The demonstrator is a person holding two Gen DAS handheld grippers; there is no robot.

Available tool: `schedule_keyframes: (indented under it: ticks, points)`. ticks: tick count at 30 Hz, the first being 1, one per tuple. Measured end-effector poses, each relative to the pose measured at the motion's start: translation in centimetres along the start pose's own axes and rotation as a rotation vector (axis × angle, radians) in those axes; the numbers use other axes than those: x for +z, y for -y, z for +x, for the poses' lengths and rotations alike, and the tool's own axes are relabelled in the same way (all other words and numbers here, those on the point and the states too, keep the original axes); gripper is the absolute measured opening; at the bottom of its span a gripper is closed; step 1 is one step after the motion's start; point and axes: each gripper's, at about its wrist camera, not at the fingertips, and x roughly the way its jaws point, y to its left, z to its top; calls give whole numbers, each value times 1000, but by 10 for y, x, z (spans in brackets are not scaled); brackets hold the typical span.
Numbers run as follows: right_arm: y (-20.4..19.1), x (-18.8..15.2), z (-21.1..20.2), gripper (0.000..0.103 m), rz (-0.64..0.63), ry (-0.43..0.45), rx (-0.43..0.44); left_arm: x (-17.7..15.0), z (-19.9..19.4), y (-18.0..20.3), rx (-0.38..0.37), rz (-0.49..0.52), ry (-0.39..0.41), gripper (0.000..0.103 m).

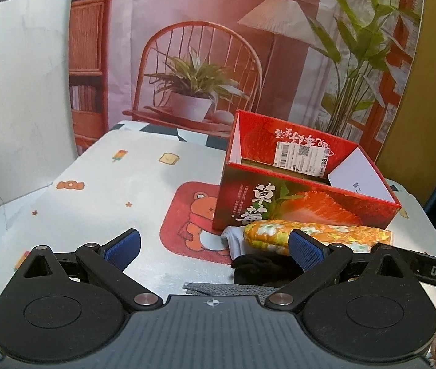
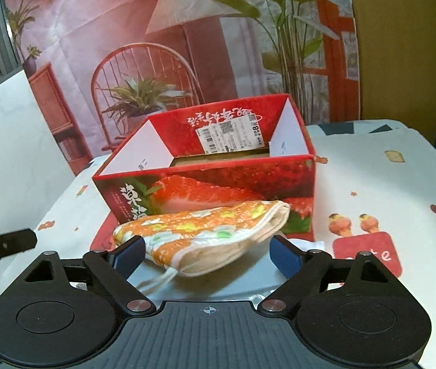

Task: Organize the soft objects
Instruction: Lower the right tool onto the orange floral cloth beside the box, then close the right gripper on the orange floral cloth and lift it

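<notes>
Right gripper [image 2: 207, 253] is low over the table [image 2: 371, 169], jaws spread wide, and the orange flowered cloth pouch [image 2: 205, 230] lies right between its blue pads [image 2: 127, 253]. The left pad sits against the pouch's edge; the right pad stands just clear of it, so no pinch here. A white drawstring trails from the pouch toward the gripper body. Directly beyond the pouch stands the open red strawberry box [image 2: 211, 181], touching or nearly touching it.

Over to the left gripper [image 1: 214, 249]: jaws spread wide too, nothing between the pads but tablecloth. Just ahead of its right pad [image 1: 307, 247] lies a black soft item [image 1: 257, 266], with a white sock [image 1: 234, 240] beyond it and the same pouch [image 1: 279, 233] further right, in front of the box [image 1: 294, 203]. A grey knitted piece [image 1: 227, 290] peeks out right under the gripper body.
</notes>
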Motion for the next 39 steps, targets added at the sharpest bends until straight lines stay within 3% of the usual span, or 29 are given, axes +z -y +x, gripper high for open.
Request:
schedule_keyframes:
  ticks: [6, 10, 16, 23, 39]
  points:
    - [7, -1, 20, 75, 61, -31, 3, -2, 10, -1, -27, -12, -14, 103]
    - [15, -9, 33, 62, 89, -68, -12, -4, 16, 1, -41, -12, -27, 101]
    - [29, -18, 43, 48, 113, -84, -23, -5, 33, -1, -79, -31, -72, 89]
    - [30, -21, 45, 43, 67, -68, -20, 2, 58, -8, -145, -92, -116, 68]
    - [37, -18, 48, 40, 69, -87, 8, 15, 162, 6, -278, -236, -311, 64]
